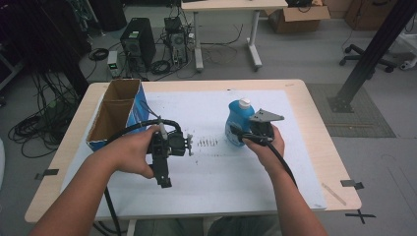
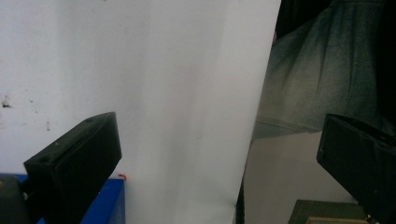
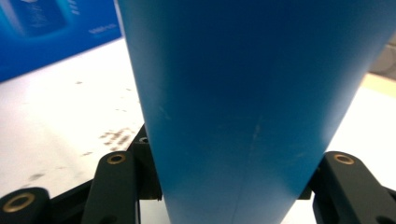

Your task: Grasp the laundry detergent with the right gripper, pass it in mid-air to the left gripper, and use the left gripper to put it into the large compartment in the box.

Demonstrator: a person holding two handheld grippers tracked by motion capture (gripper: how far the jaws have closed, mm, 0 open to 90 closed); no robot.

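Observation:
A blue bottle with a white cap stands upright on the white mat, right of the middle. My right gripper is shut on its lower body from the near right side. In the right gripper view the bottle's blue wall sits between the two black fingers. My left gripper is held above the mat left of the middle, jaws pointing toward the person's side. Its jaws stand wide apart with nothing between them, over the mat's near edge.
An open cardboard box with blue sides stands at the table's back left, and its blue side lies beyond the bottle. Dark scuff marks dot the mat's middle. The wooden table rim borders the mat.

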